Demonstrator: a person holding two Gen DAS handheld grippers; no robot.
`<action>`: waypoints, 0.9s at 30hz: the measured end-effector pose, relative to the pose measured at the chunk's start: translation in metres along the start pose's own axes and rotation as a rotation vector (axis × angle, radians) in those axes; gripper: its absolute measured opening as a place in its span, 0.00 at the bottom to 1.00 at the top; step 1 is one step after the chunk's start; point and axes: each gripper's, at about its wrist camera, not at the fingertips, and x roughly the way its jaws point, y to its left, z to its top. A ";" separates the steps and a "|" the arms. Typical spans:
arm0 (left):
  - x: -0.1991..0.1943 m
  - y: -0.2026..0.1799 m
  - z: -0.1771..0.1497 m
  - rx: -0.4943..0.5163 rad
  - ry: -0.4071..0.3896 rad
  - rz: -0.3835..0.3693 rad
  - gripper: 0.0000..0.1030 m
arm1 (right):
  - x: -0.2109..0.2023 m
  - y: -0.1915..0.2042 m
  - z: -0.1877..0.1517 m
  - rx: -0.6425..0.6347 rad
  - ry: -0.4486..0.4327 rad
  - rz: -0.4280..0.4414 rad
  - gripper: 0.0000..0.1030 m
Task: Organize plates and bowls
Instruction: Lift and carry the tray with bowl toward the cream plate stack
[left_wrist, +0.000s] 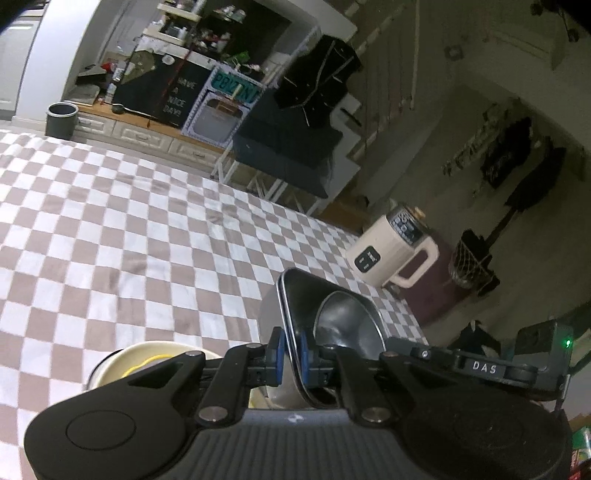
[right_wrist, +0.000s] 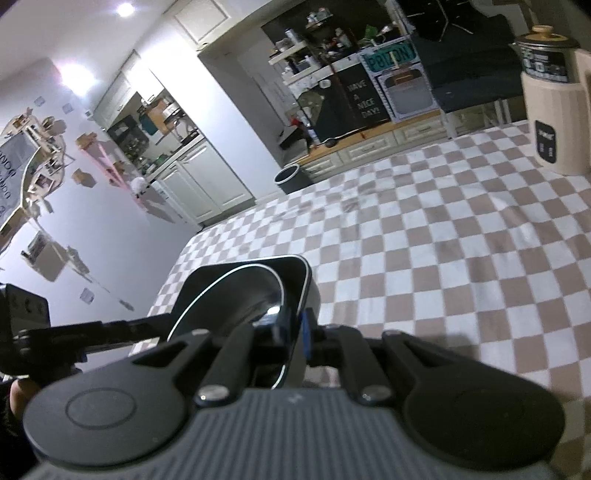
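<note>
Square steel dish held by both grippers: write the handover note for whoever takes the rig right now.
Left gripper: shut on one rim of the square stainless-steel dish.
Right gripper: shut on the opposite rim of the same dish, which appears to have a round steel bowl nested inside.
The dish is held above the brown-and-white checkered tablecloth. A cream bowl with yellow inside sits below the left gripper.
Done: dish gripped on both sides.
Left: set it down at its spot; where is not evident. Then deal with the cream bowl.
</note>
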 end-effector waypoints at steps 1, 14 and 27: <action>-0.004 0.003 -0.001 -0.005 -0.006 0.003 0.08 | 0.002 0.003 -0.001 0.000 0.006 0.007 0.11; -0.041 0.045 -0.023 -0.079 -0.022 0.049 0.08 | 0.021 0.045 -0.021 -0.017 0.048 0.038 0.12; -0.052 0.076 -0.041 -0.129 0.002 0.067 0.08 | 0.040 0.054 -0.031 0.034 0.132 0.021 0.12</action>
